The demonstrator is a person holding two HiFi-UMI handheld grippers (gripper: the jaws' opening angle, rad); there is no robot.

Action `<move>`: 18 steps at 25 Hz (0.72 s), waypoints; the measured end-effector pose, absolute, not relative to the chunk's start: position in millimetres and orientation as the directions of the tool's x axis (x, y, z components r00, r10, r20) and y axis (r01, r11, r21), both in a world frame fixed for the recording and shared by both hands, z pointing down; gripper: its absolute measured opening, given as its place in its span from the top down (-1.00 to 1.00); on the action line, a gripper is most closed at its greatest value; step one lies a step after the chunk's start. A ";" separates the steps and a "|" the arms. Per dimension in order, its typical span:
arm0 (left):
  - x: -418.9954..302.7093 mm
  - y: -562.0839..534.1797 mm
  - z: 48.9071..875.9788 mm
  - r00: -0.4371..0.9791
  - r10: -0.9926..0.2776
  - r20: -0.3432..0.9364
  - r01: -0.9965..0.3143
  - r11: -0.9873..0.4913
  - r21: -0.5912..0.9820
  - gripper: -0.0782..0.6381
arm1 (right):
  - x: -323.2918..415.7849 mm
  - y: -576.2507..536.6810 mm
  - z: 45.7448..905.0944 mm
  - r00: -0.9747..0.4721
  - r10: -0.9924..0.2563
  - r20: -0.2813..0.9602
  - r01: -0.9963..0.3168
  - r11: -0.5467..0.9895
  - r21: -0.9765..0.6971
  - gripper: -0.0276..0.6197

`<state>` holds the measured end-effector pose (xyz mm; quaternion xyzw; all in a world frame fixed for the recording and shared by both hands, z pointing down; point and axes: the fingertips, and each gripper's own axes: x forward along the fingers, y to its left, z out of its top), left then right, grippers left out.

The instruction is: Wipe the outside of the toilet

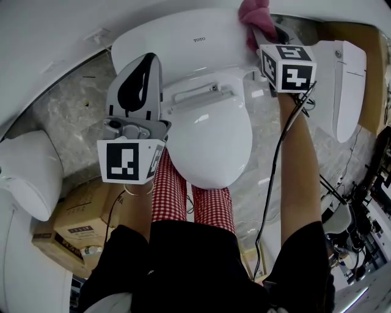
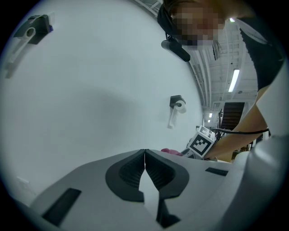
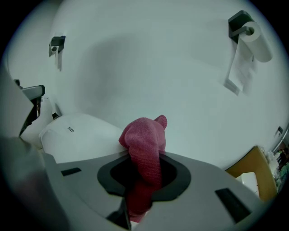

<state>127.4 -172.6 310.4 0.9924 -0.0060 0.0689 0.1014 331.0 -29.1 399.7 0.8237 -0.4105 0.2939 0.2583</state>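
Toilet point(image 1: 208, 140) stands centred before you, lid down, with its tank point(image 1: 177, 36) on the far side against the wall. Your left gripper point(image 2: 144, 158) hangs above the toilet's left side, jaws pressed together with nothing between them. Your right gripper point(image 3: 144, 173) clenches the pink cloth point(image 1: 254, 17) at the tank's far right corner.

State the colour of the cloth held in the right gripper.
The cloth is pink, clearest in the right gripper view.
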 end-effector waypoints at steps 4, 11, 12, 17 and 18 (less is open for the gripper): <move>127.4 -172.0 313.6 0.990 0.006 0.144 -0.022 -0.980 0.196 0.75 | 336.7 -16.7 404.5 0.518 -0.501 0.693 -0.800 -0.571 0.185 0.64; 126.0 -168.7 316.6 0.989 0.013 0.149 -0.019 -0.978 0.207 0.75 | 341.6 -1.3 410.0 0.543 -0.478 0.690 -0.767 -0.616 0.177 0.64; 125.9 -168.4 317.2 0.989 0.012 0.150 -0.019 -0.979 0.204 0.75 | 342.0 -1.7 409.8 0.544 -0.480 0.688 -0.769 -0.614 0.180 0.64; 122.5 -168.4 321.1 0.987 0.008 0.161 -0.024 -0.980 0.199 0.75 | 344.3 3.6 407.7 0.572 -0.470 0.672 -0.755 -0.622 0.207 0.64; 121.8 -169.2 320.7 0.987 0.007 0.161 -0.025 -0.980 0.196 0.75 | 344.7 6.5 402.7 0.587 -0.463 0.664 -0.746 -0.628 0.221 0.64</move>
